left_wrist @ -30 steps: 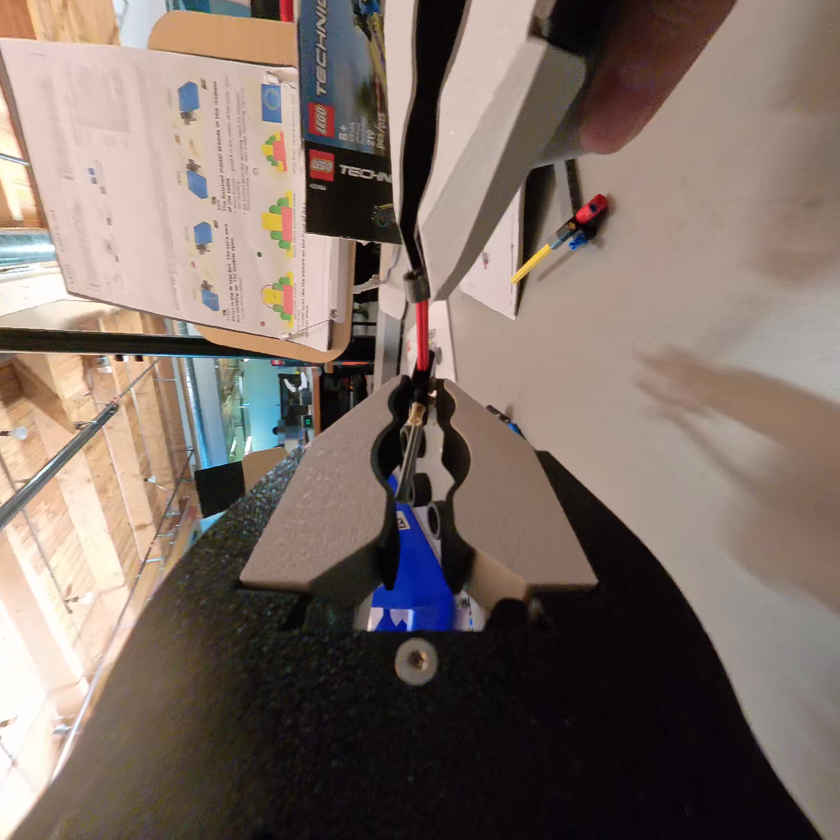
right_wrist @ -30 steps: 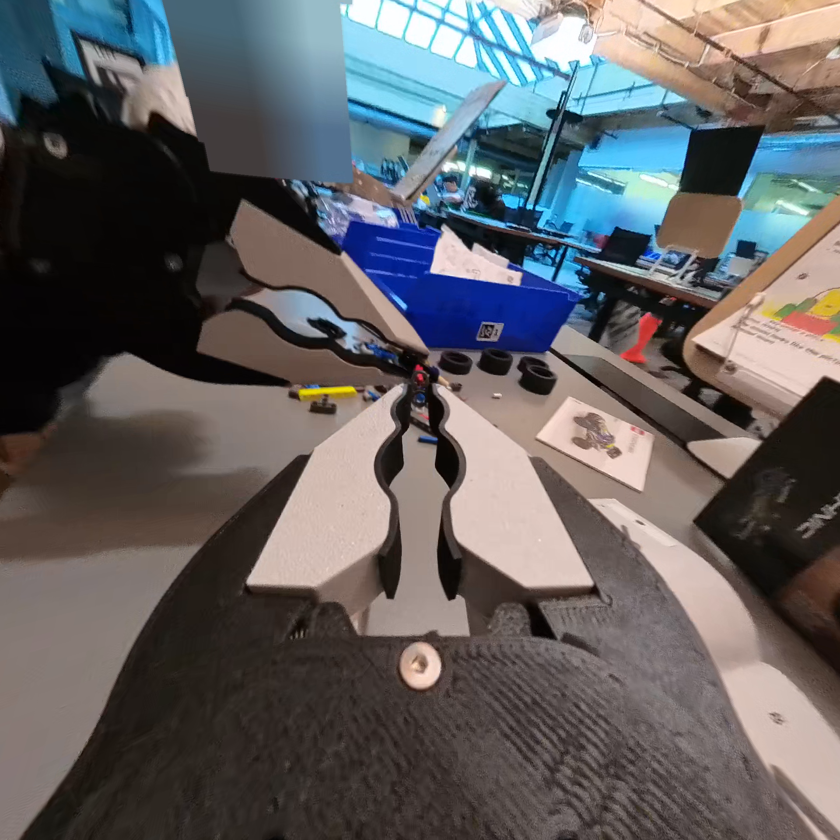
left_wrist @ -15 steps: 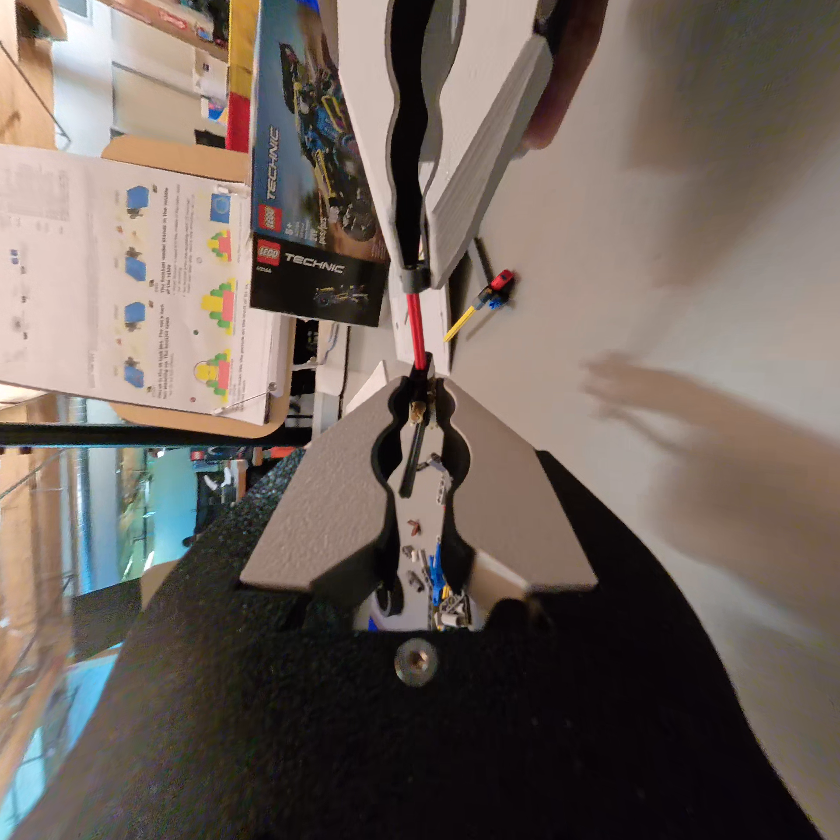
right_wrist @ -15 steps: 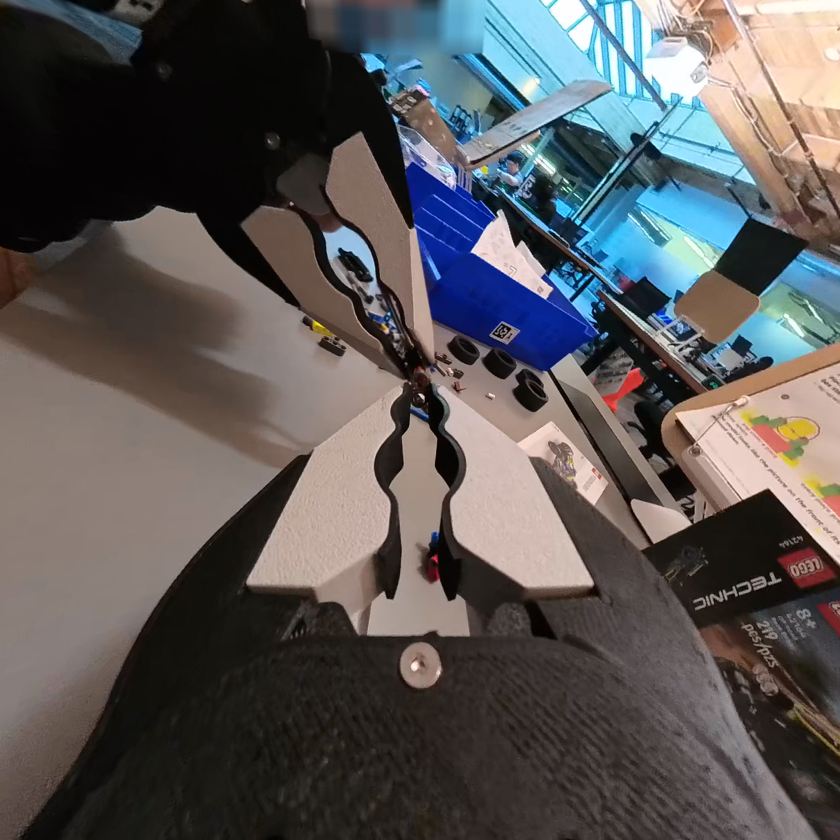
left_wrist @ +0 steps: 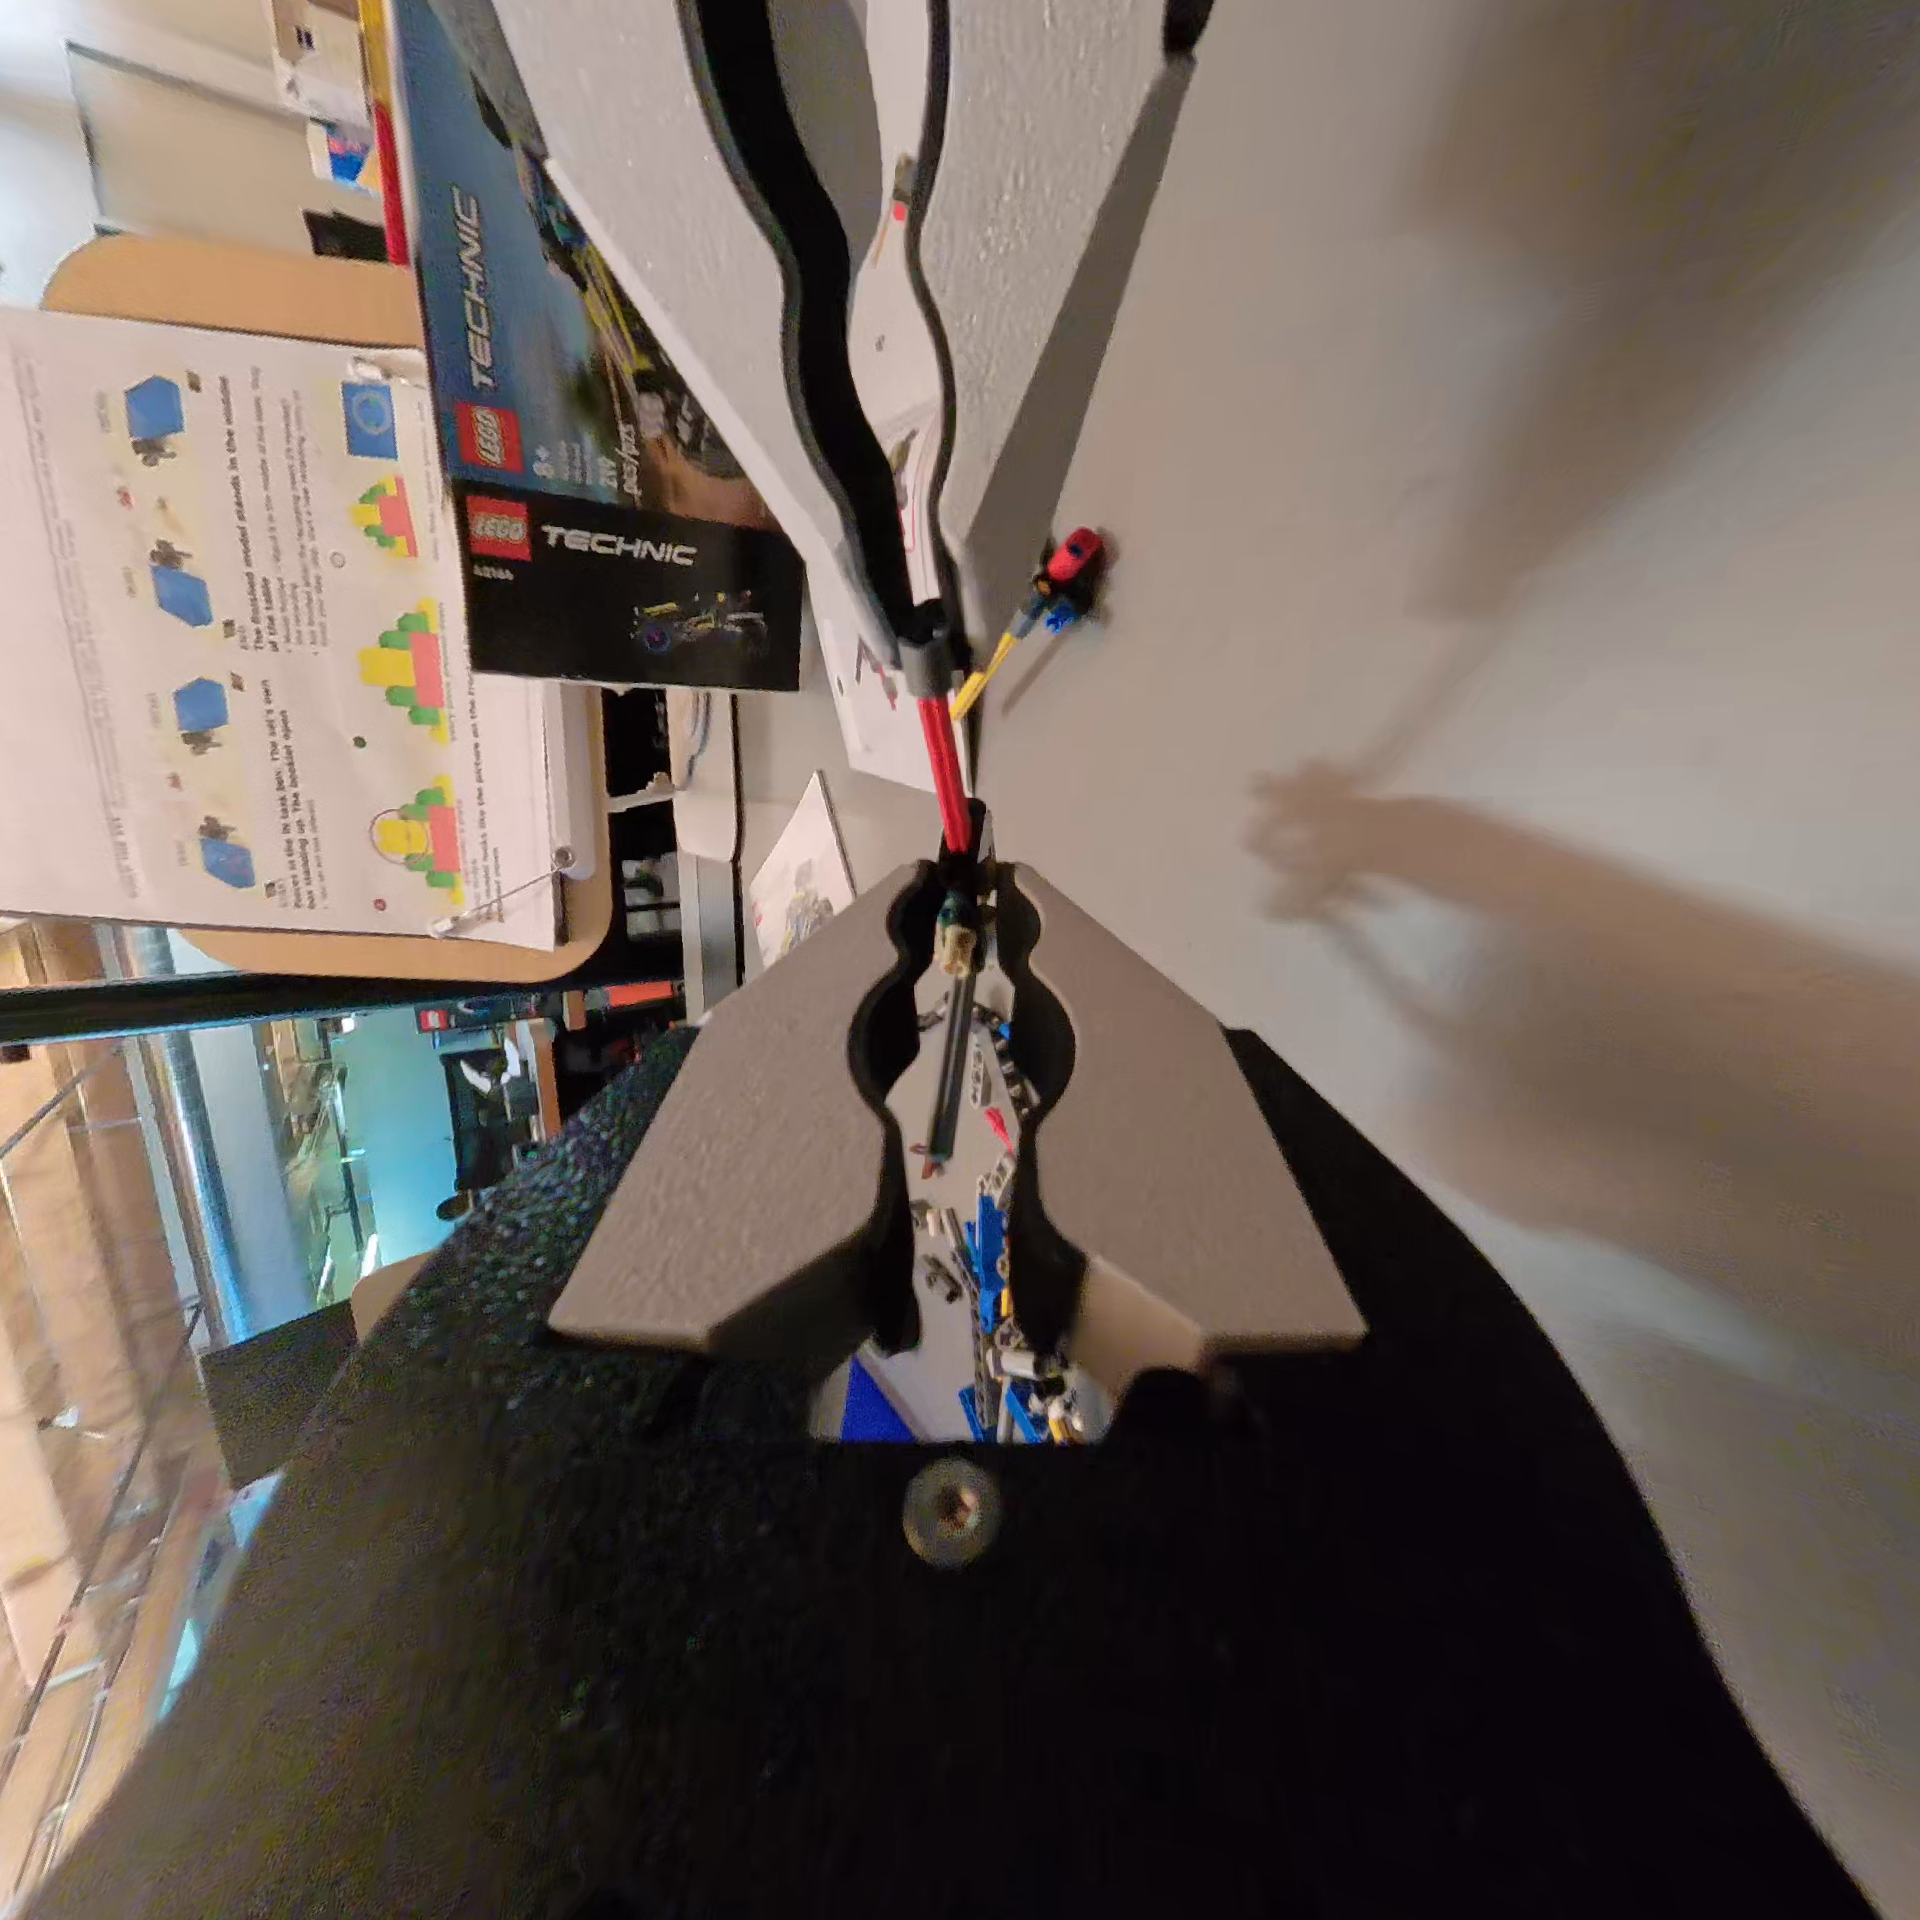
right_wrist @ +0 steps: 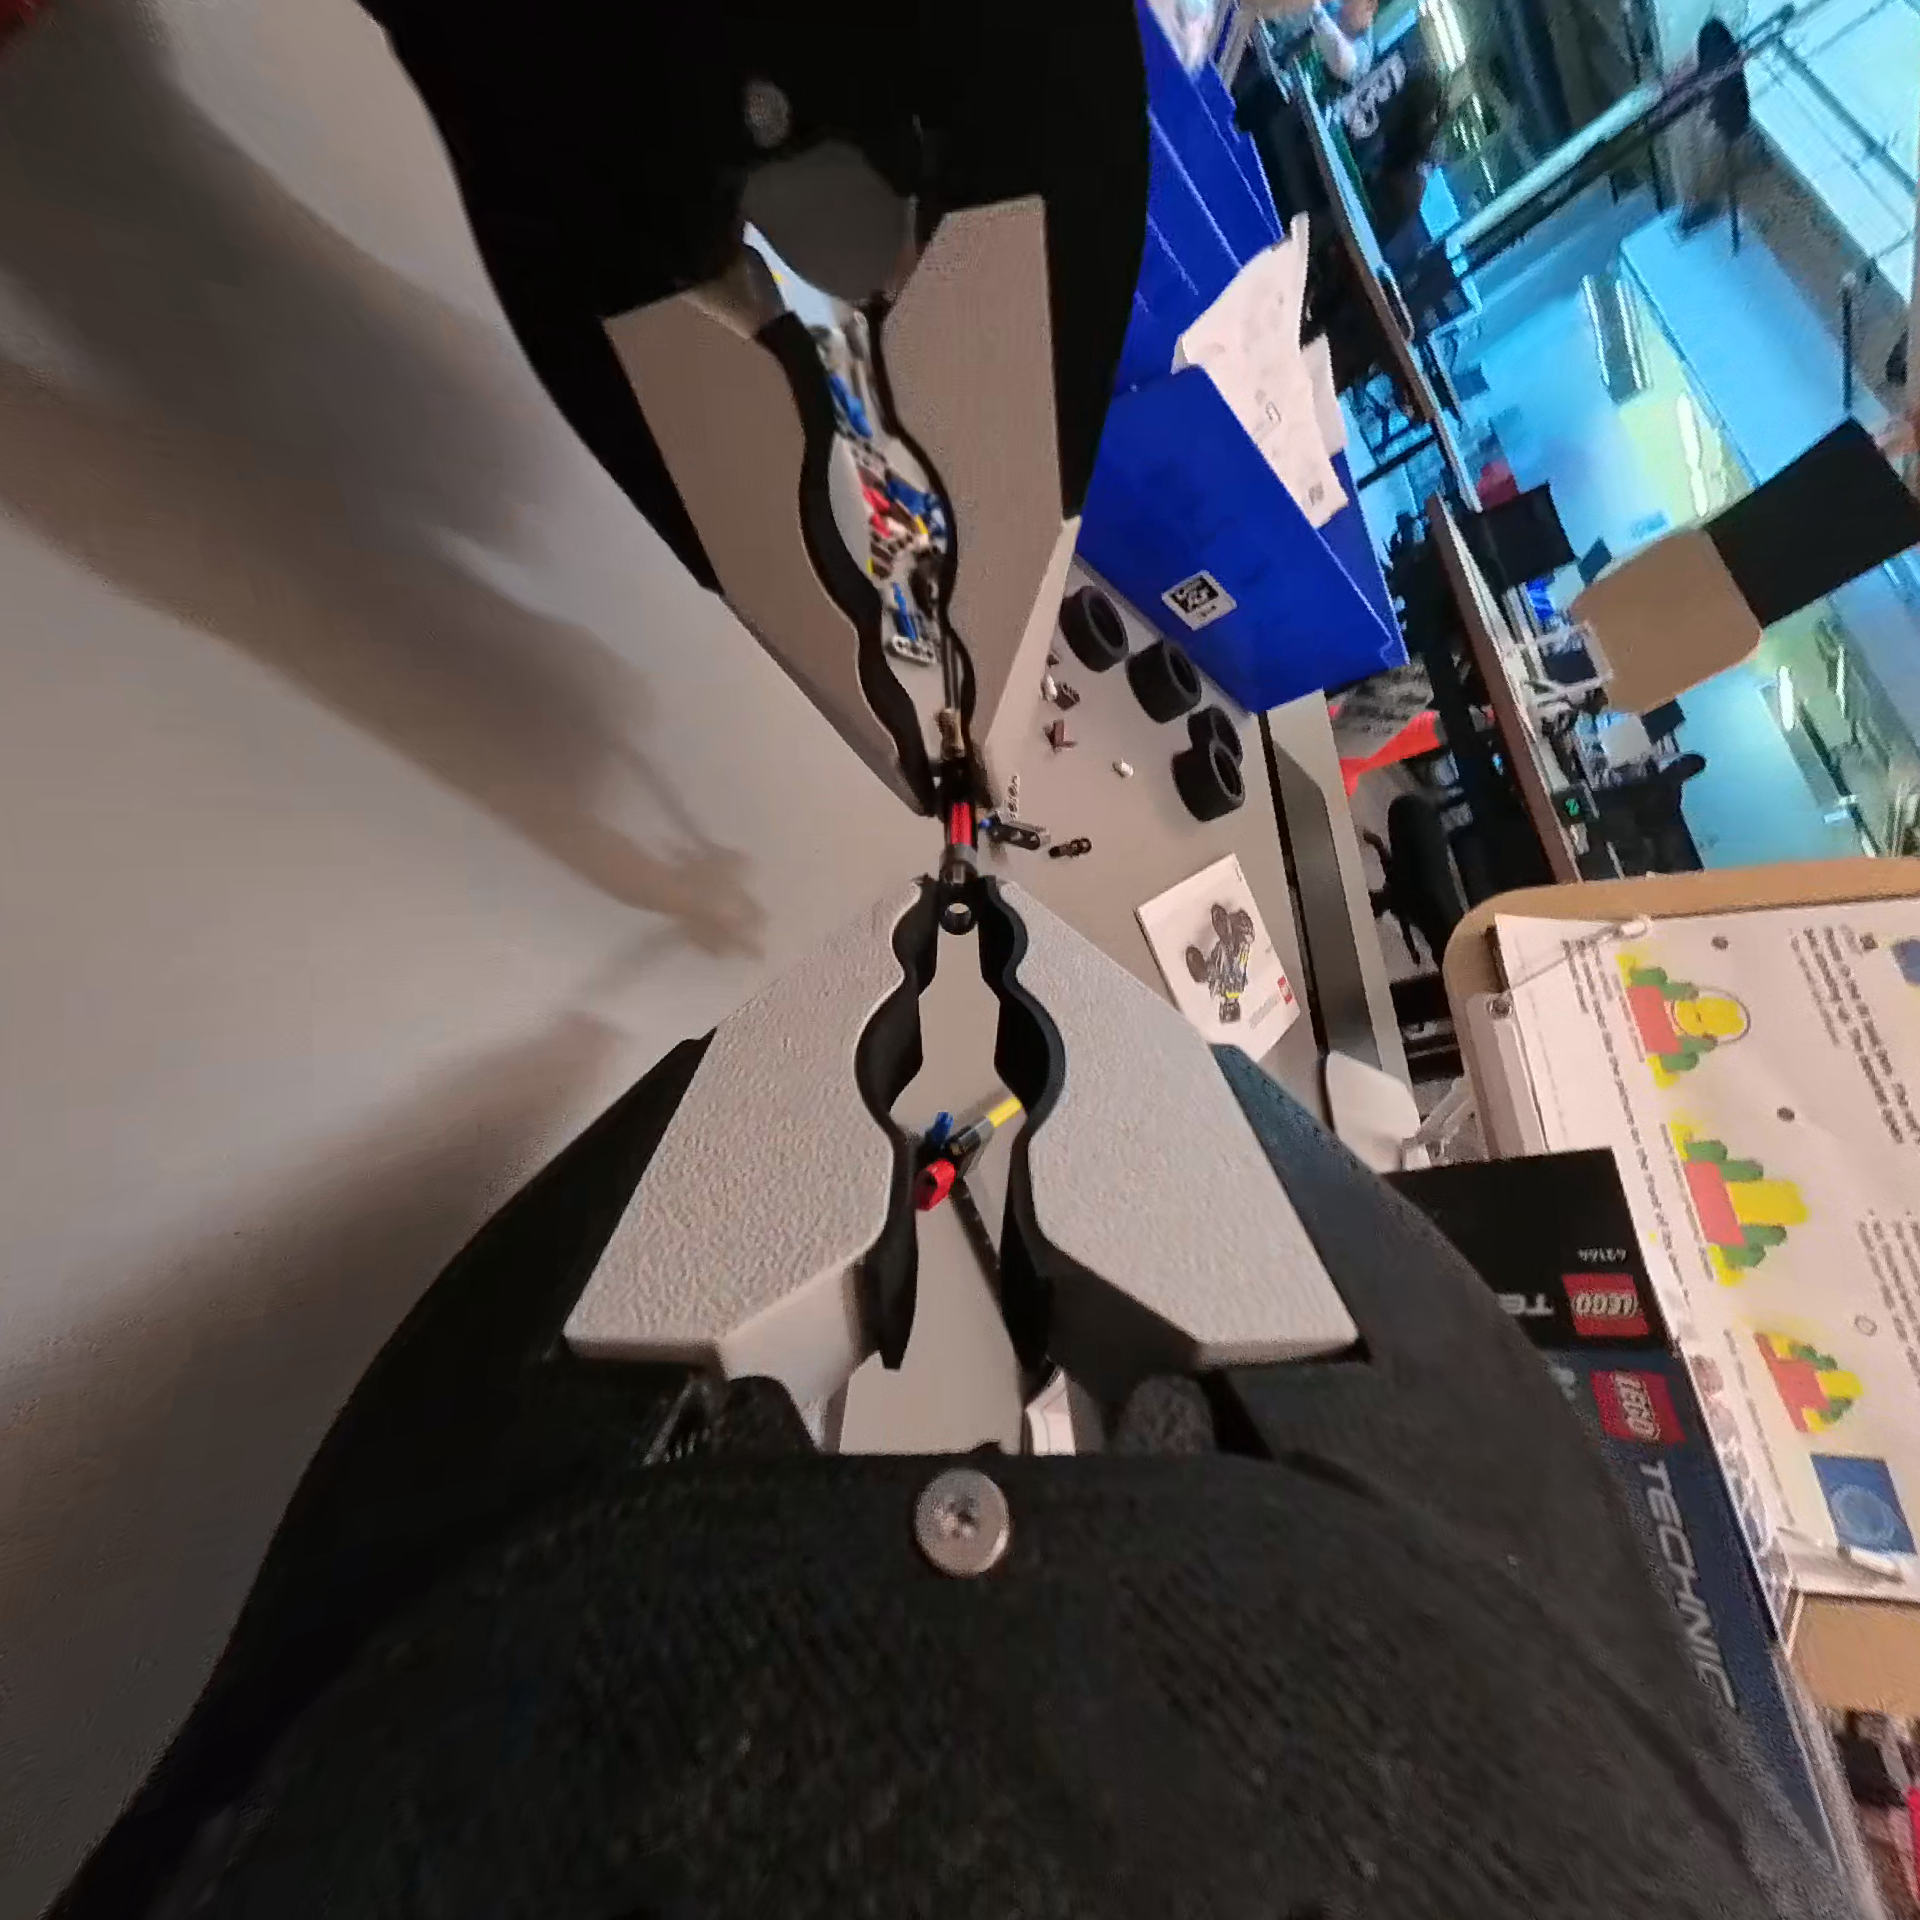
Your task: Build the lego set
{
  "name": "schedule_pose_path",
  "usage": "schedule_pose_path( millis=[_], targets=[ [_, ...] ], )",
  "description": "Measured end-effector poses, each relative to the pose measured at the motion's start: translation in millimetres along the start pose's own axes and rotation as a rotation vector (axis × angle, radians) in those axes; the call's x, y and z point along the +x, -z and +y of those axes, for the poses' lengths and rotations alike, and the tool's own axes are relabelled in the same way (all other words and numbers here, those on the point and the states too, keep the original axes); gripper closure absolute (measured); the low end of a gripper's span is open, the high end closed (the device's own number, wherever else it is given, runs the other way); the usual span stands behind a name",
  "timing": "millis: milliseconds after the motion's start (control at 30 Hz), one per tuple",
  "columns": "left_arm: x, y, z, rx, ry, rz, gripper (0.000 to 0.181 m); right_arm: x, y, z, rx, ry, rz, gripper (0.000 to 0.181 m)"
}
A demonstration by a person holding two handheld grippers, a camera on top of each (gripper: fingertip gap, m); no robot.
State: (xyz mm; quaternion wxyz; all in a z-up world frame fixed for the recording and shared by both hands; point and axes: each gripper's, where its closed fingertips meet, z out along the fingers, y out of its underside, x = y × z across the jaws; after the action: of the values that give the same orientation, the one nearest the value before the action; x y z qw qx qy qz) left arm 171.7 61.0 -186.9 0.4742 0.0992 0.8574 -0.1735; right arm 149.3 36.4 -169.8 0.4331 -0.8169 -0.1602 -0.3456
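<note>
Both tools meet tip to tip above the pale grey bench. The left gripper is pinched on a thin black axle with a tan bush, while the right gripper is clamped on a small grey connector carrying the slim red plastic axle. Held in line like this, the parts can probably be pushed together; loose pieces lie on the bench below.

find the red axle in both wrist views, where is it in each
Left wrist view: red axle just above centre, between the two hand-held gripper tips.
Right wrist view: same axle above centre, foreshortened, between the tips.
Shared landmark: the small red, yellow and blue assembly lying on the table.
</note>
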Motion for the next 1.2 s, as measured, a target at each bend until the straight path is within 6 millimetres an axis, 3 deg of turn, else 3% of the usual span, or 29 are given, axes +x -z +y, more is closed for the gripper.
schedule_pose_path(
  millis=[33, 100, 200, 233, 300, 433, 733, 833, 1200],
  targets=[
    [0.5, -1.6, 1.5, -0.017, -0.002, -0.002, 0.172, 0.8, -1.5, 3.1, -0.015, -0.012, 0.008, 0.176],
    [0.8, -2.9, 2.1, -0.023, 0.008, -0.002, 0.172, 5.6, -3.4, 8.9, -0.044, -0.008, 0.047, 0.175],
    [-3.6, 3.5, -18.4, 0.088, 0.097, 0.004, 0.172, 1.3, -8.0, 17.2, -0.095, 0.036, 0.042, 0.175],
    [-6.9, 2.7, -9.8, 0.02, 0.083, -0.014, 0.172, 3.6, -7.0, 10.5, -0.047, 0.038, 0.07, 0.175],
    [-12.0, 2.3, 5.7, -0.071, 0.028, -0.059, 0.172, 8.2, -4.0, 4.6, 0.006, -0.067, 0.063, 0.175],
    [-25.6, 2.9, 9.7, -0.061, 0.08, -0.148, 0.172, 19.1, 1.0, -6.5, 0.152, -0.346, 0.041, 0.175],
    [-55.2, 11.3, -0.6, 0.064, 0.269, -0.368, 0.172, 50.4, 8.8, -21.9, 0.421, -0.811, 0.132, 0.176],
    [-58.3, 15.4, -7.5, 0.138, 0.329, -0.373, 0.172, 54.4, 14.5, -28.2, 0.518, -0.858, 0.135, 0.177],
    [-61.6, 18.9, -8.7, 0.123, 0.277, -0.408, 0.172, 57.4, 17.8, -27.9, 0.549, -0.871, 0.142, 0.177]
  ],
)
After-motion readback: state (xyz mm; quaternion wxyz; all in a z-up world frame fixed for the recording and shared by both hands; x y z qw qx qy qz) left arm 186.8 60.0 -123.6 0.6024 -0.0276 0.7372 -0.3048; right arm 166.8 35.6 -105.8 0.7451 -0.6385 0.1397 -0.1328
